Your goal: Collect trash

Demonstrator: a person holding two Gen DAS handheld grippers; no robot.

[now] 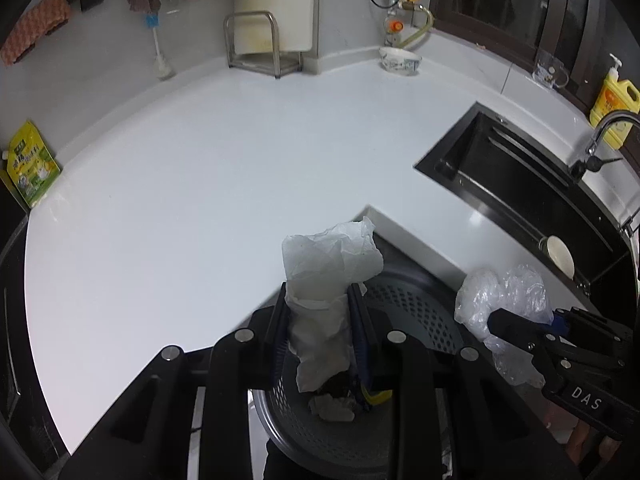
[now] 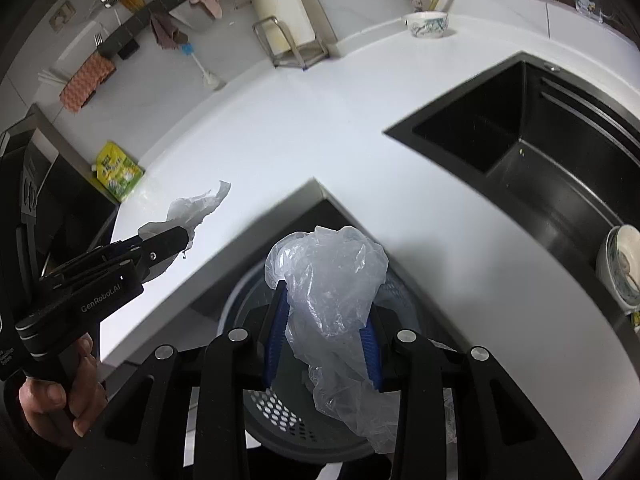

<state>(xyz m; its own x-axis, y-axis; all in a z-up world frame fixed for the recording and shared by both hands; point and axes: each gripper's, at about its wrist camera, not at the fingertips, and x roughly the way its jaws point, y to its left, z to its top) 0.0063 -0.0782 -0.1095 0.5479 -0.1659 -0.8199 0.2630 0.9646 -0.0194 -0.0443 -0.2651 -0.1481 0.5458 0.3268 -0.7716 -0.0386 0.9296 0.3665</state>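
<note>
a crumpled white paper is clamped between the pads of the left hand-held gripper, above a dark perforated bin with scraps already inside. a clear plastic bag is clamped in the right hand-held gripper, over the same bin. the white surface lies beyond, with a black sink at the far right.

We see the desk wide open; only the sink pit and bin rim flank our claws.
</note>
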